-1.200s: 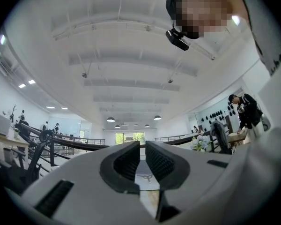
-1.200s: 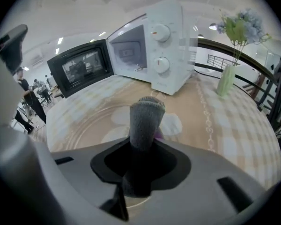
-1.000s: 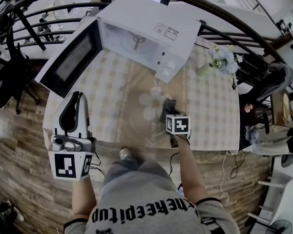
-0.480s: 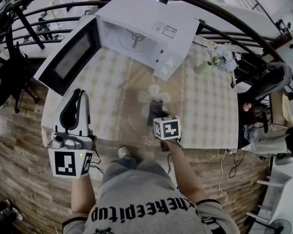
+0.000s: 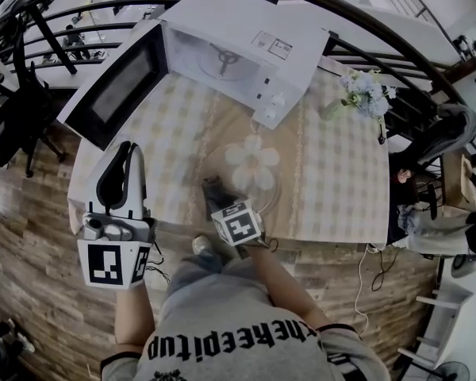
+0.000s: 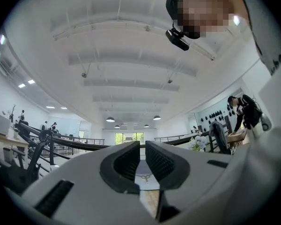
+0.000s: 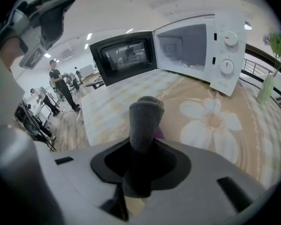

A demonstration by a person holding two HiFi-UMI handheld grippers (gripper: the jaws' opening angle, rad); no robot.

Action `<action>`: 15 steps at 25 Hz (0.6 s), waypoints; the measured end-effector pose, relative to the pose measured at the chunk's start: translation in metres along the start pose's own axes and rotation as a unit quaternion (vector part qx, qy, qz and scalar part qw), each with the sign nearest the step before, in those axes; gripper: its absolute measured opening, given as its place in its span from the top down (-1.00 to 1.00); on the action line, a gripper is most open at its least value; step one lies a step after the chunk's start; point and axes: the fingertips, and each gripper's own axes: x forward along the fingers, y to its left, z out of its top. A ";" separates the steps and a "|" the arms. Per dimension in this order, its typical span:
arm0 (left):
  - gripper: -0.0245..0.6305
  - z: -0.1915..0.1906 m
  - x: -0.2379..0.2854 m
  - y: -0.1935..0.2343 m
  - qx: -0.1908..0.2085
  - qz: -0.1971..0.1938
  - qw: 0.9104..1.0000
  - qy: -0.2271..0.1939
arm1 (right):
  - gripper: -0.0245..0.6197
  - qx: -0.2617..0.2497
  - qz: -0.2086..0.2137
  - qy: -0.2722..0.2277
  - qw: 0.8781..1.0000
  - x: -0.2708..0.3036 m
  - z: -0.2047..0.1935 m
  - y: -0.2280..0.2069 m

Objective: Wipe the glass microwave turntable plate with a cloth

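The clear glass turntable plate (image 5: 258,182) lies on the checked tablecloth, over a white flower print. In the head view my right gripper (image 5: 215,187) is at the plate's near-left rim, shut on a dark grey cloth (image 5: 211,184). The right gripper view shows the rolled cloth (image 7: 145,118) sticking up out of the right gripper (image 7: 141,159), with the flower print (image 7: 210,123) to its right. My left gripper (image 5: 126,151) hovers over the table's left side, apart from the plate. Its jaws are together and hold nothing, as the left gripper (image 6: 140,161) view confirms.
A white microwave (image 5: 246,34) stands at the back of the table with its door (image 5: 115,94) swung open to the left. A vase of pale flowers (image 5: 363,94) is at the back right. A black railing curves behind the table (image 5: 341,181).
My right gripper has slid the cloth left and toward me, from over the flower print to the plate's near-left rim. The left gripper has barely moved.
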 end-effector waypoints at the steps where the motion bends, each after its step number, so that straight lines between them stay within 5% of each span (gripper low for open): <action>1: 0.81 0.000 0.000 -0.001 0.000 -0.001 1.000 0.000 | 0.58 0.003 -0.007 0.000 1.000 -0.002 -0.002 -0.008; 15: 0.82 0.005 0.000 -0.009 0.001 -0.006 1.000 -0.006 | 0.58 0.085 -0.107 -0.015 0.990 -0.045 -0.035 -0.113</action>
